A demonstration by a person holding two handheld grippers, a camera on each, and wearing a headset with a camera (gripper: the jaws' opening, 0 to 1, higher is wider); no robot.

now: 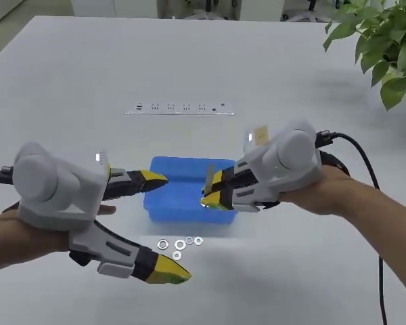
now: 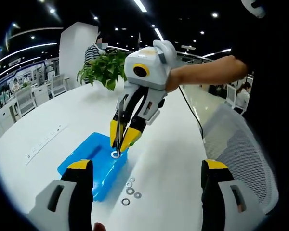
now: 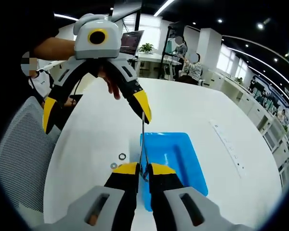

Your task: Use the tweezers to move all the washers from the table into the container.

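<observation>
Pinches the tweezers (image 3: 143,139) in the narrowed right gripper (image 1: 213,191) over the blue container (image 1: 183,169), a washer (image 2: 115,154) seemingly at their tips. Spreads the left gripper (image 1: 169,227) wide, empty. Leaves loose washers (image 1: 179,245) just beside the container's near edge: probably light, stiff, slippery; best nipped across the ring.
</observation>
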